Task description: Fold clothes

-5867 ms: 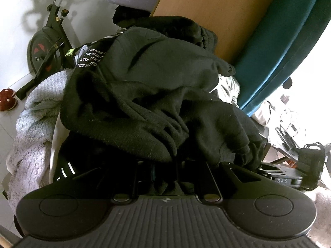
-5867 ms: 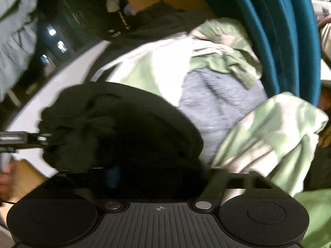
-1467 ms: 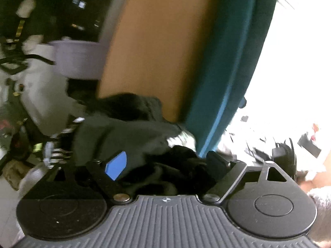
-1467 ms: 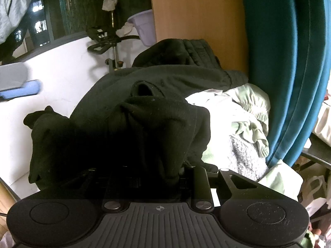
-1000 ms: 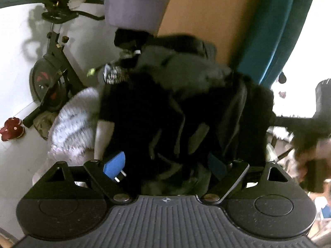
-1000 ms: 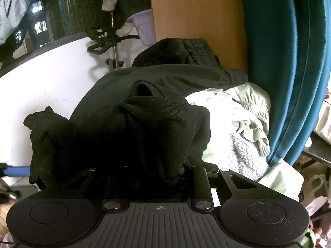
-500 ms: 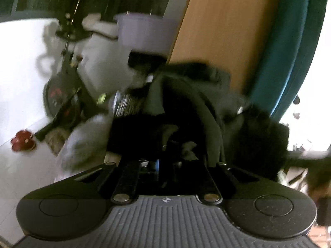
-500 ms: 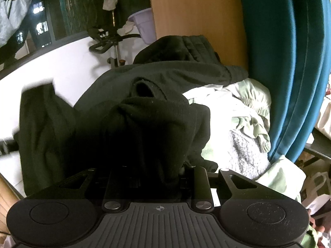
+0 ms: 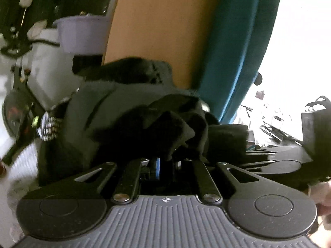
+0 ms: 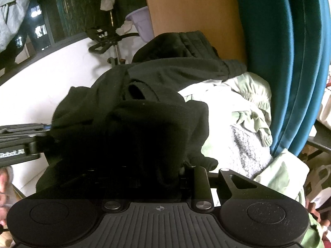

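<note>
Gripping a bunched black sweatshirt (image 10: pixel 149 124), left tongs (image 9: pixel 165 161) and right tongs (image 10: pixel 149 171) are both clamped on it. No fold shows yet; the clothes pile (image 10: pixel 238 111) at 2 o'clock waits untouched.

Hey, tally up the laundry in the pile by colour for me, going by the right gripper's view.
Black garments: 2, one gripped by both grippers
Pale green fabric: 1
Grey fuzzy knit: 1
Total: 4 visible pieces; more may be buried.
</note>
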